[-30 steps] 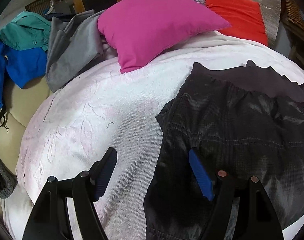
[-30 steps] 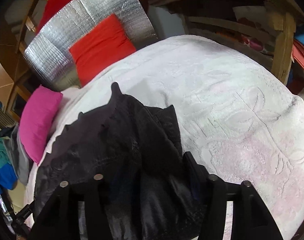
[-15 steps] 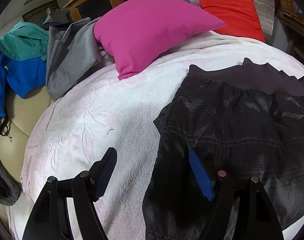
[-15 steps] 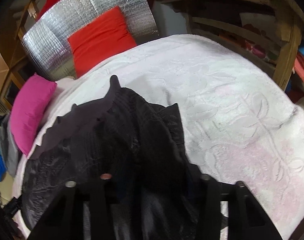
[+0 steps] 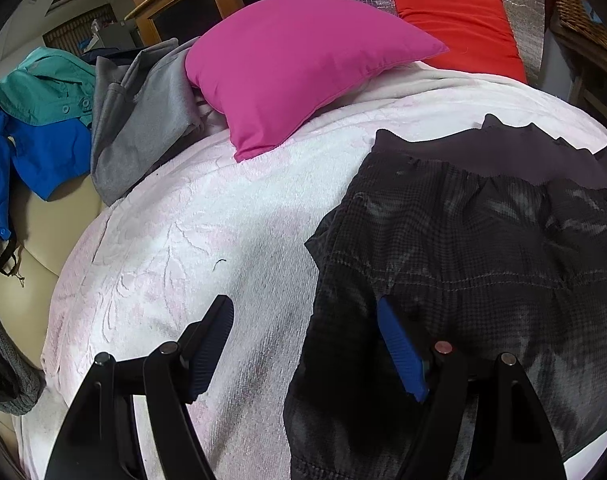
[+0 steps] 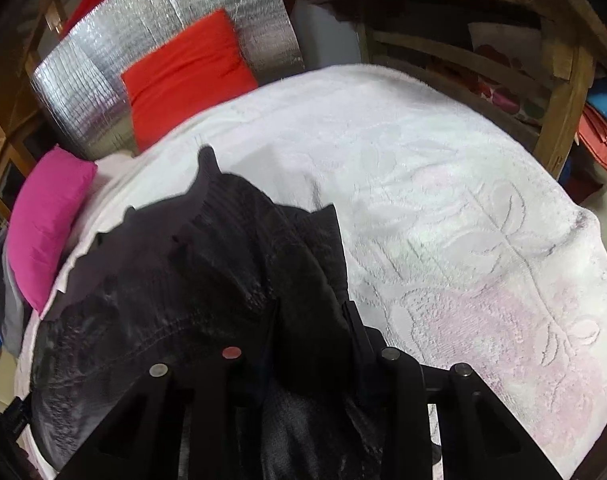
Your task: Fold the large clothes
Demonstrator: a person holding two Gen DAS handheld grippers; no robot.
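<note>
While the dark checked woven garment with a plain dark waistband (image 5: 483,240) lay spread on the white embossed bedspread (image 5: 223,220), the right gripper (image 6: 309,320) was closing its jaws on a raised fold at the garment's right edge, evidently to secure a corner for folding. The left gripper (image 5: 303,344) stood wide and empty, straddling the garment's left edge, one finger over bedspread, the blue-padded finger (image 5: 399,352) over cloth, apparently positioned to take the matching corner.

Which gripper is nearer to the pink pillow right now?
Left. The left gripper hangs open over the white blanket, the pink pillow straight ahead. The right gripper, closing on the dark garment, sits farther across.
</note>
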